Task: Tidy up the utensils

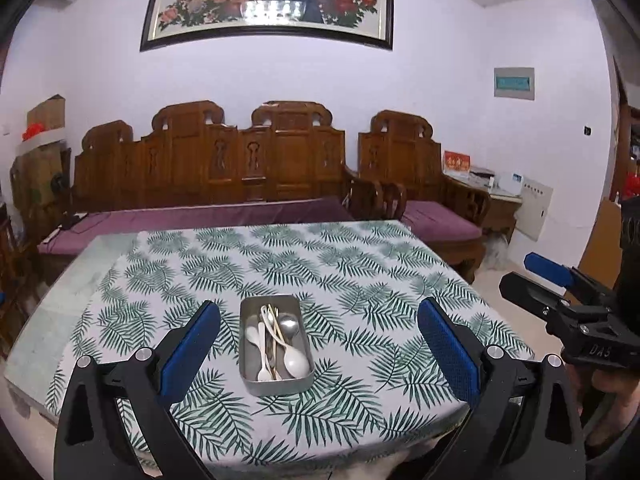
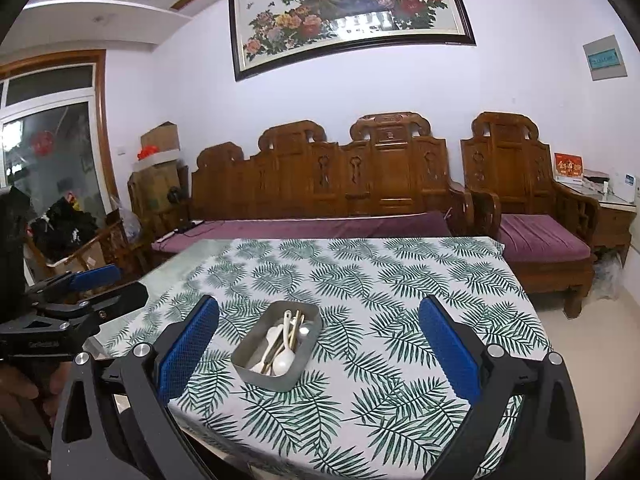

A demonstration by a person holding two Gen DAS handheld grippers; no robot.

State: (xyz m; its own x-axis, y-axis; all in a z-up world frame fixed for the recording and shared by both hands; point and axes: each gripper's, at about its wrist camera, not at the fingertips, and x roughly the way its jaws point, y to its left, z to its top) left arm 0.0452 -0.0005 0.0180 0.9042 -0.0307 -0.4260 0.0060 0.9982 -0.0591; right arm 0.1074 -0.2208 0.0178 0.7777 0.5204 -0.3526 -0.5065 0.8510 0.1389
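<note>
A rectangular metal tray point(image 1: 245, 376) sits near the front of the table; it also shows in the right wrist view point(image 2: 258, 376). In it lie several white spoons point(image 1: 295, 362), a metal spoon point(image 1: 289, 326) and chopsticks point(image 1: 275, 322); the white spoons point(image 2: 283, 361) also show in the right wrist view. My left gripper point(image 1: 318, 344) is open and empty, held above the table's front edge with the tray between its blue pads. My right gripper point(image 2: 318, 346) is open and empty, back from the tray. Each gripper shows at the side of the other's view.
The table carries a white cloth with green fern leaves point(image 1: 360, 272); bare glass point(image 1: 60, 304) shows at its left. A carved wooden sofa point(image 1: 208, 168) with purple cushions and a matching armchair point(image 1: 416, 168) stand behind. A side table point(image 2: 612, 208) is at far right.
</note>
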